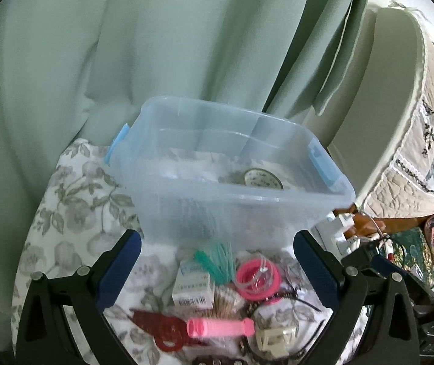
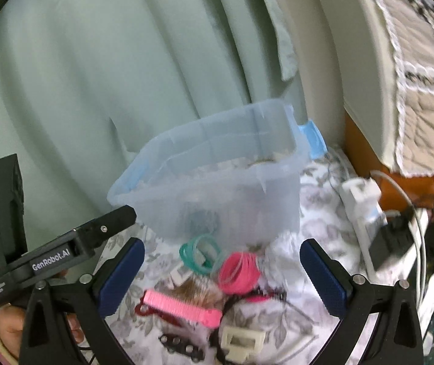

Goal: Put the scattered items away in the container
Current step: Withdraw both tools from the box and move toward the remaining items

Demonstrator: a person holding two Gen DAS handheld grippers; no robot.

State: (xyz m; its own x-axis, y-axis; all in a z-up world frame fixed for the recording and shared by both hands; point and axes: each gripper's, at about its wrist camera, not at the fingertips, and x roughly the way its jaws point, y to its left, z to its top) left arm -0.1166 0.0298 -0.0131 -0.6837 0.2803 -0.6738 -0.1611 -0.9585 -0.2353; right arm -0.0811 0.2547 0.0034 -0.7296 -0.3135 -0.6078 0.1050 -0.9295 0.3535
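A clear plastic bin (image 1: 296, 196) with blue latches stands on a floral cloth; it also shows in the right wrist view (image 2: 281, 200). A round floral tin (image 1: 262, 179) lies inside. In front of it lie pink hair bands (image 1: 258, 278), teal bands (image 2: 201, 254), a small white box (image 1: 193, 289), a pink comb (image 1: 220, 328), a dark red clip (image 1: 156, 324) and a cream claw clip (image 1: 273, 339). My left gripper (image 1: 217, 273) is open above the pile. My right gripper (image 2: 221, 276) is open above the same pile, with the pink bands (image 2: 238, 272) between its fingers.
Pale green curtain (image 1: 125, 45) hangs behind the bin. A power strip with plugs and cables (image 2: 384, 234) lies to the right. A quilted bed edge (image 2: 414, 106) rises at the far right. The left gripper's body (image 2: 49, 252) shows at the left of the right wrist view.
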